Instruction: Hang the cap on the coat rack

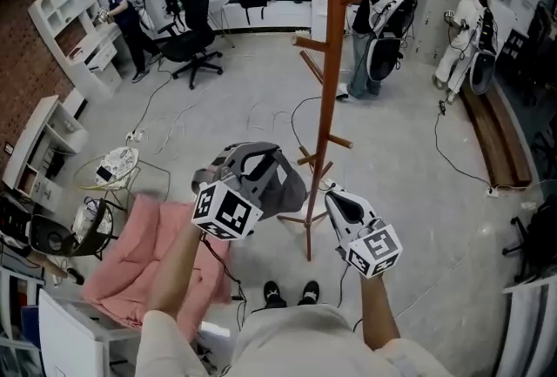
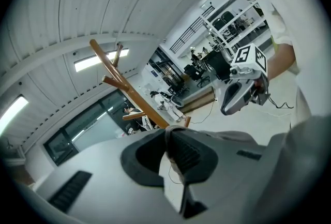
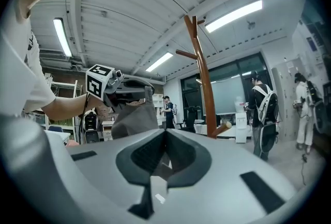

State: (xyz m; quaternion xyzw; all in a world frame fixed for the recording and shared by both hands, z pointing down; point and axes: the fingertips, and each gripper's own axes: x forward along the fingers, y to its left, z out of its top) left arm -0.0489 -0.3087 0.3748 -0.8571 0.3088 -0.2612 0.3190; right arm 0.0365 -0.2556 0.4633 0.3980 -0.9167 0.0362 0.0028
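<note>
The wooden coat rack point(image 1: 331, 62) stands on the floor just ahead, its pegs angled upward. My left gripper point(image 1: 246, 161) is shut on a grey cap point(image 1: 265, 179), held up a little left of the pole and apart from it. In the right gripper view the cap point(image 3: 135, 120) hangs below the left gripper point(image 3: 113, 83), with the rack point(image 3: 201, 73) to its right. My right gripper point(image 1: 334, 196) is shut with nothing in it, close to the right of the pole's lower part. The left gripper view shows the rack point(image 2: 132, 94) and the right gripper point(image 2: 239, 92).
A pink cloth point(image 1: 139, 253) lies on the floor at my left beside white shelves point(image 1: 39, 140). A black office chair point(image 1: 196, 44) stands far left. People stand at the back point(image 1: 380, 14), point(image 1: 466, 31), point(image 1: 120, 10). Cables cross the floor; a wooden bench point(image 1: 498, 140) runs along the right.
</note>
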